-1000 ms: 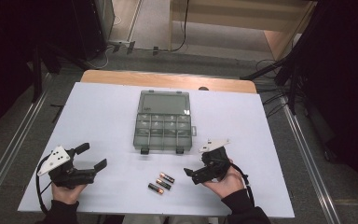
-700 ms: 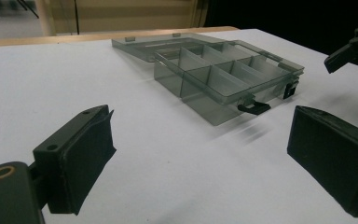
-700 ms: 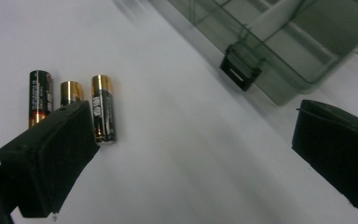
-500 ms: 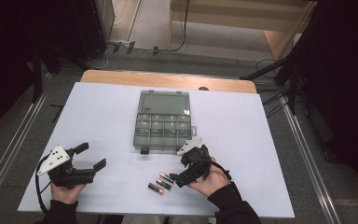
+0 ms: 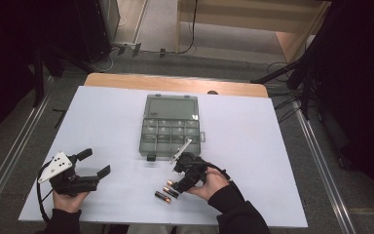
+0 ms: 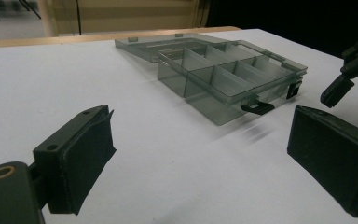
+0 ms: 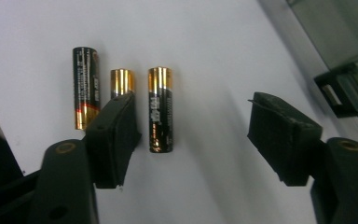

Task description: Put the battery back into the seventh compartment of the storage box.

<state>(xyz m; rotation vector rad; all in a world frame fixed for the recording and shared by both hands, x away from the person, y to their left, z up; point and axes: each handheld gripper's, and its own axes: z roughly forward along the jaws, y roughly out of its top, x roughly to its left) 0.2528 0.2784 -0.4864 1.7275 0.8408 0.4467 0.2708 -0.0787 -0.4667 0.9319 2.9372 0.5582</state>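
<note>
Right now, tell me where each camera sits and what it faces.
High view: above the person's side, looking down on the table; both hands show.
Left gripper view: rides the left gripper, faces the organizer box.
Right gripper view: rides the right gripper, faces three batteries.
High and left gripper views share the box.

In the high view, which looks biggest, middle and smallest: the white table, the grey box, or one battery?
1. The white table looks biggest.
2. The grey box, lying open on it, comes next.
3. One battery looks smallest; the batteries beside it look about alike.
</note>
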